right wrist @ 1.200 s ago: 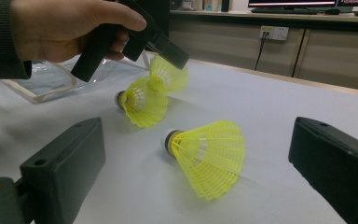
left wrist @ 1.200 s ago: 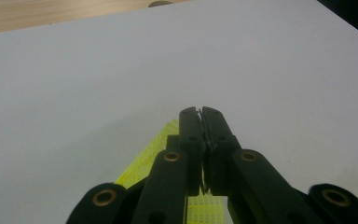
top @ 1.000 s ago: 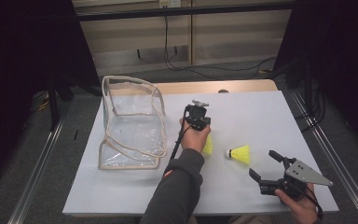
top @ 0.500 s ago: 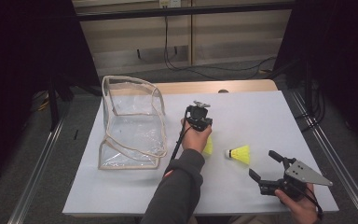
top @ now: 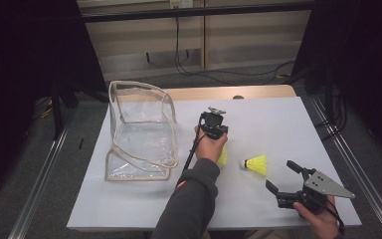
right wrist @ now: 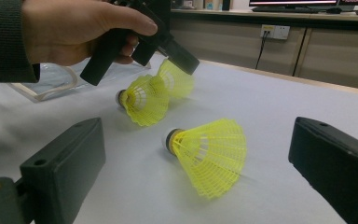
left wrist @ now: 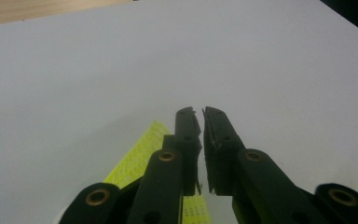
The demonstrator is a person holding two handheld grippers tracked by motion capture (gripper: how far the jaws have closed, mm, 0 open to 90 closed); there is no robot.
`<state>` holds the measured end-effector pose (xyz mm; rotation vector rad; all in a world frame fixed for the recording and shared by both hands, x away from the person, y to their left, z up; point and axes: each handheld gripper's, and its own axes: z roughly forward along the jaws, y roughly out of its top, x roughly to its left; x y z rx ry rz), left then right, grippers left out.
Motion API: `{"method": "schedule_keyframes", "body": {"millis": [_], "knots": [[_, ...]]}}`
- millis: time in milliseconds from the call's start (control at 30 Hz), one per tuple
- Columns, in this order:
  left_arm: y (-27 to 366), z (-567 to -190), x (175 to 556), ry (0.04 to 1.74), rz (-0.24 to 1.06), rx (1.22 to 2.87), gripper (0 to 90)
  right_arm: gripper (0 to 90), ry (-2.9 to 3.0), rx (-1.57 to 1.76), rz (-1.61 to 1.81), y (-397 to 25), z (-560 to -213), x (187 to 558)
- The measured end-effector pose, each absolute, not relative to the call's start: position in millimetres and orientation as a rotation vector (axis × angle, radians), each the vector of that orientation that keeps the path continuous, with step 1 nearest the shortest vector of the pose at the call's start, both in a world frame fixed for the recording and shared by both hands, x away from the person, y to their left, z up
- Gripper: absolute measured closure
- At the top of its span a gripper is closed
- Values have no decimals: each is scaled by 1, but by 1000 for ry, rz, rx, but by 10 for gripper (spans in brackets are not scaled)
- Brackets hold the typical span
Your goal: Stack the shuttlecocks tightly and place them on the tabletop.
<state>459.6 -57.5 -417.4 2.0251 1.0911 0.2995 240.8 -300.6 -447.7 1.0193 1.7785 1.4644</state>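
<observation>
The left gripper (top: 222,149) is held over a yellow shuttlecock (right wrist: 177,79), jaws nearly closed on its skirt edge. A second one (right wrist: 144,99) lies just beside it, a third (top: 255,163) nearer the right gripper (top: 282,177), whose jaws are spread wide, empty

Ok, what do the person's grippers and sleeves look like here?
Both grippers are black. The left gripper has long jaws with brass-coloured pivot rivets and a black cable trailing down the forearm. The right gripper carries a grey three-cornered plate. The left arm wears a dark grey sleeve.
</observation>
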Motion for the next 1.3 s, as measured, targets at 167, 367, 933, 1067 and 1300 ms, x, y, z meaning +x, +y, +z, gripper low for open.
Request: {"method": "schedule_keyframes", "body": {"millis": [167,367,933,1067,1300], "knots": [[-59,-419,462,1094,295,2023,834,32,1781,1019,1464,-301,-448,241],[-59,-418,462,1090,295,2018,828,32,1782,1019,1467,-301,-448,241],[-61,-408,463,1052,277,2025,770,32,1784,1021,1464,-300,-448,241],[-60,-409,465,1060,267,2030,761,32,1784,1021,1465,-300,-448,241],[-57,-403,466,1052,291,2014,741,32,1784,1028,1465,-301,-448,241]]}}
